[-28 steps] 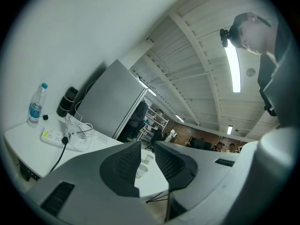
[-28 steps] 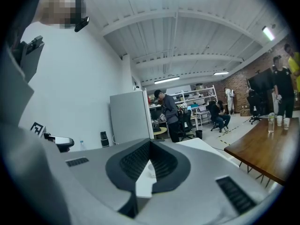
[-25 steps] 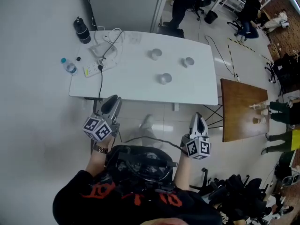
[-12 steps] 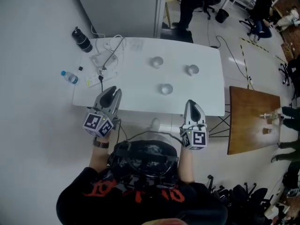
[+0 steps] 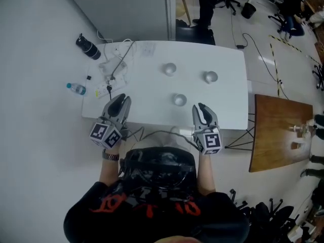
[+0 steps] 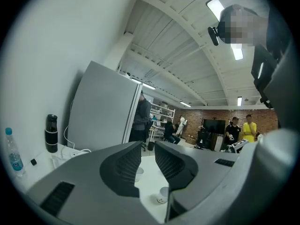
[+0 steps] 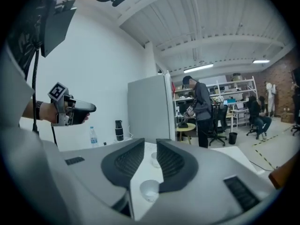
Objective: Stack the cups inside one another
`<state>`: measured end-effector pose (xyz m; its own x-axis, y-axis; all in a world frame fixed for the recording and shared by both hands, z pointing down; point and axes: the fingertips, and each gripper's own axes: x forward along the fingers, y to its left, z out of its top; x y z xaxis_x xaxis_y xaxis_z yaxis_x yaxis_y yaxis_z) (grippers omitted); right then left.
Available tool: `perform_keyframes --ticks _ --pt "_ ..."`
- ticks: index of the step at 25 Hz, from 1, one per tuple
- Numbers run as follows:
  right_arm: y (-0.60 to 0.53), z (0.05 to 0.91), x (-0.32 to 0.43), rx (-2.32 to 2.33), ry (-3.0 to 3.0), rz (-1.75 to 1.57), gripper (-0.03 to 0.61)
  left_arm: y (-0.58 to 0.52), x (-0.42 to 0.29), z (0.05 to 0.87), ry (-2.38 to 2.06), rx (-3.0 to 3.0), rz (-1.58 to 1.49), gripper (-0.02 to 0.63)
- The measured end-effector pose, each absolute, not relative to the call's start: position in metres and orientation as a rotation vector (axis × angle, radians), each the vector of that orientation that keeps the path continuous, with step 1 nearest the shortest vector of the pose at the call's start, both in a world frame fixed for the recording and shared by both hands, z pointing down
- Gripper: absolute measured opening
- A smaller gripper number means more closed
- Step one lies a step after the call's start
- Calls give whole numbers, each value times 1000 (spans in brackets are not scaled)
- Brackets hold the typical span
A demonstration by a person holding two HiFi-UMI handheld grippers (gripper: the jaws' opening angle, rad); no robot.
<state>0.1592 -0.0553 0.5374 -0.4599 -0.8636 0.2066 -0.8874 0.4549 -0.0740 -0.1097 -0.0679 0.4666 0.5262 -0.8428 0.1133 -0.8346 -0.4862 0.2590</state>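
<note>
A clear water bottle (image 5: 76, 88) lies on its side at the left end of the white desk (image 5: 152, 92). A black flask (image 5: 87, 46) stands upright behind it, at the far left corner. Just to the right of the two lie a white power strip (image 5: 103, 90) and a loose tangle of cables (image 5: 117, 59).

The left tongs (image 5: 120, 101) hang over the desk's near edge, left of the middle, and point across the top. In the left gripper view their jaws stand a narrow gap apart with nothing between the ribbed pads. Only the desk and two of the cups show beyond the gap.

Three small white cups stand upright and well apart on the bare middle of the desk, none inside another. The far-left cup (image 5: 169, 69) stands towards the back. The near cup (image 5: 178, 99) is closest to the person, between the two tongs. The far-right cup (image 5: 211, 77) stands further right, beside the desk's right end. Neither pair of tongs touches a cup.

The right tongs (image 5: 202, 109) hang over the near edge, just right of the near cup. Their jaws have just been opening. In the right gripper view they stand a narrow gap apart and hold nothing, and the near cup sits on the desk beyond and below the gap.

To the right of the desk stands a brown wooden table (image 5: 278, 135) with a few small items on it.
</note>
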Motion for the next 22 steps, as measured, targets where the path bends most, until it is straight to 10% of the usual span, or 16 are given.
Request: perform_keyframes --ticks 10,22 --pt "-85 659 129 1385 -2304 488 501 -113 -115 477 -1276 2503 -59 80" --pt "-120 790 114 1281 -2043 601 509 -129 -178 496 -1326 2403 -113 80"
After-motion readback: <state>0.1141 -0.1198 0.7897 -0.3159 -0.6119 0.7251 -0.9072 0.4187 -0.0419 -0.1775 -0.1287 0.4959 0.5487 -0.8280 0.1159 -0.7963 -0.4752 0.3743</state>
